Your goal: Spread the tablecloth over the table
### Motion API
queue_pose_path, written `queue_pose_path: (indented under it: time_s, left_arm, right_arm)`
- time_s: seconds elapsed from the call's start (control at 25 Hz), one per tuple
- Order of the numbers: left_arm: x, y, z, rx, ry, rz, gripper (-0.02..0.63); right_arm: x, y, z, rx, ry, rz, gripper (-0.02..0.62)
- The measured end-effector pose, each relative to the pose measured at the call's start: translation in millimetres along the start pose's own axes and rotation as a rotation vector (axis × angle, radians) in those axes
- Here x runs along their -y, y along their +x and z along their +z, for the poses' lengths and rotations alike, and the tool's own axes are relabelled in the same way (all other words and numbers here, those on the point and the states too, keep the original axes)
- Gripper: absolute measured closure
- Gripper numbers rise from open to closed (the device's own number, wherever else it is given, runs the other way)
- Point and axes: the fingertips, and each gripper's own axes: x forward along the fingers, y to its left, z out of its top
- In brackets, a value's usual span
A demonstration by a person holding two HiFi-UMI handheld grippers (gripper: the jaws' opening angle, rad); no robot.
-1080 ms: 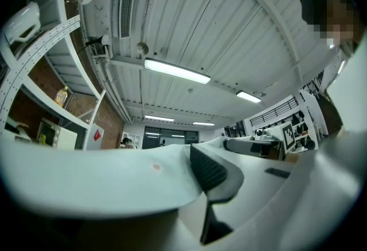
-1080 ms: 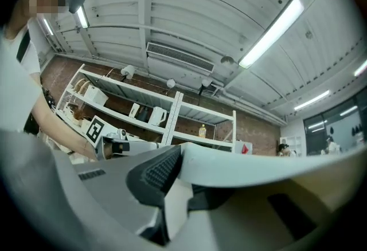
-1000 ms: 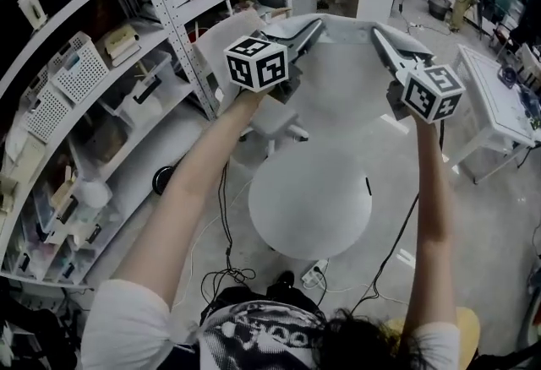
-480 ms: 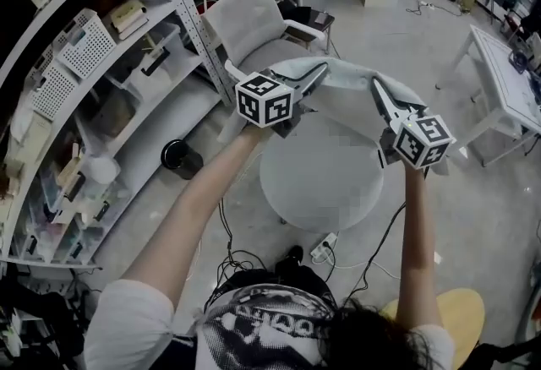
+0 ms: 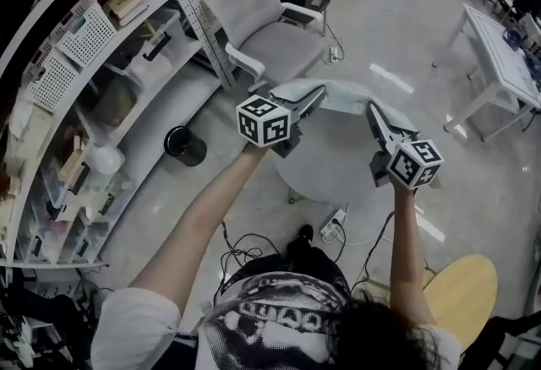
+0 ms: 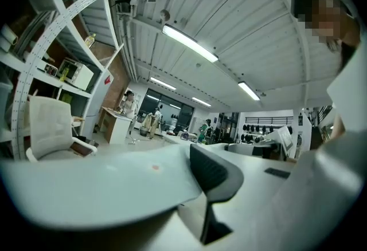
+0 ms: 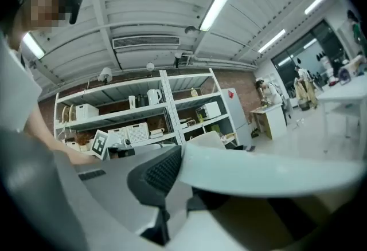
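Observation:
A pale tablecloth (image 5: 342,95) is stretched between my two grippers, just above the far side of a round white table (image 5: 325,178). My left gripper (image 5: 319,92) is shut on the cloth's left edge. The left gripper view shows the cloth (image 6: 103,187) lying over one jaw beside a dark pad (image 6: 213,171). My right gripper (image 5: 370,109) is shut on the right edge; its jaws have just closed a little further on the cloth (image 7: 269,178), which runs off beside its ribbed pad (image 7: 160,174). Both grippers point level, away from me.
A grey office chair (image 5: 262,26) stands behind the table. White shelving (image 5: 101,64) full of boxes runs along the left, with a black round object (image 5: 184,144) on the floor. A power strip with cables (image 5: 334,225) lies under the table. A white desk (image 5: 499,56) is right, a yellow stool (image 5: 461,296) near me.
Both grippers have come down together with the cloth, from well above the table to just over it. The cloth stays held at both edges.

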Motion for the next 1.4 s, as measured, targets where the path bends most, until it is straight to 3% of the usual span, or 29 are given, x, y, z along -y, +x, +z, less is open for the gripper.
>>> queue_pose_path:
  time_s: [0.28, 0.72, 0.88, 1.08, 1.4]
  left_arm:
    - [32.1, -56.3, -71.7, -0.076, -0.148, -0.02, 0.543]
    - [56.3, -131.5, -195.3, -0.159, -0.379, 0.056, 0.543]
    - [63.1, -154.9, -240.3, -0.203, -0.428, 0.086, 0.543]
    - [54.8, -165.7, -289.7, -0.247, -0.49, 0.116, 0.543]
    - [39.9, -188.7, -369.8, -0.384, -0.574, 0.202, 0.538]
  right_arm:
    - [-41.1, -46.9, -81.6, -0.046, 0.206, -0.069, 0.569]
    - [-80.0, -96.0, -213.0, -0.135, 0.47, -0.139, 0.574]
    - [-89.4, -112.6, -264.3, -0.161, 0.59, -0.161, 0.574]
    - [-87.0, -117.0, -312.5, -0.21, 0.665, -0.181, 0.574]
    - [-89.5, -121.7, -392.5, -0.307, 0.808, -0.239, 0.577]
